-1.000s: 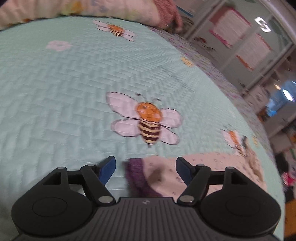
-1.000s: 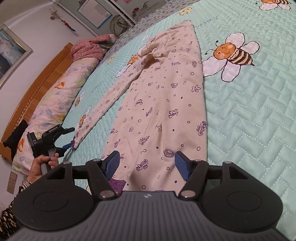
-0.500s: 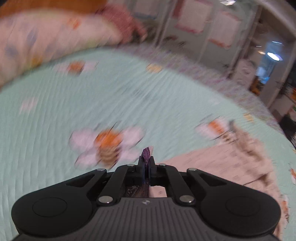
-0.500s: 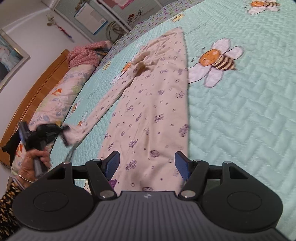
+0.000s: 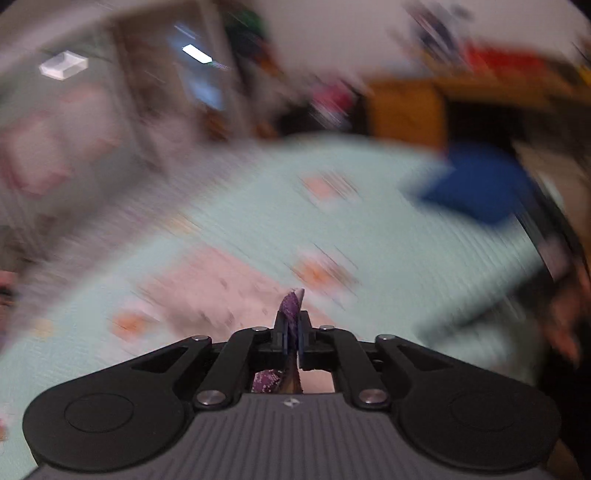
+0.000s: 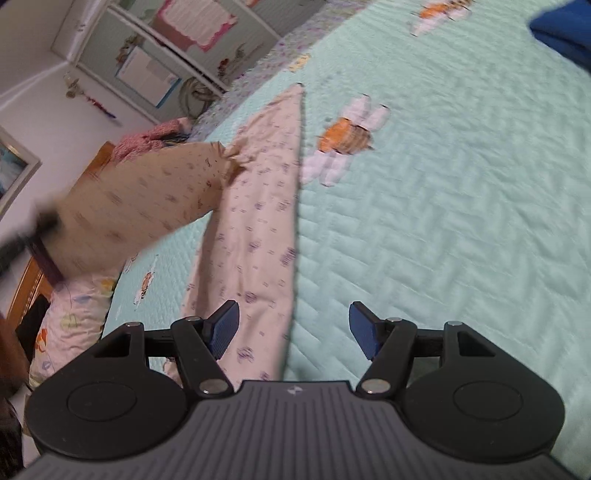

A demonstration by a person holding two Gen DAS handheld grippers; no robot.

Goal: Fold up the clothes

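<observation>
Sleeve cuff [image 5: 291, 308], purple, pinched between the fingers of my left gripper [image 5: 292, 334], pads pressed on the cloth though the jaws are easing apart slightly; left view badly blurred; pale printed garment [image 6: 258, 236] lies lengthwise on the mint bee-print quilt [image 6: 443, 221] of the bed; its sleeve [image 6: 147, 206] is raised off the quilt at the left of the right view; my right gripper [image 6: 291, 328] hovers over the garment's near end, fingers wide apart, nothing between them; blue cloth [image 6: 565, 33] at the far right edge.
</observation>
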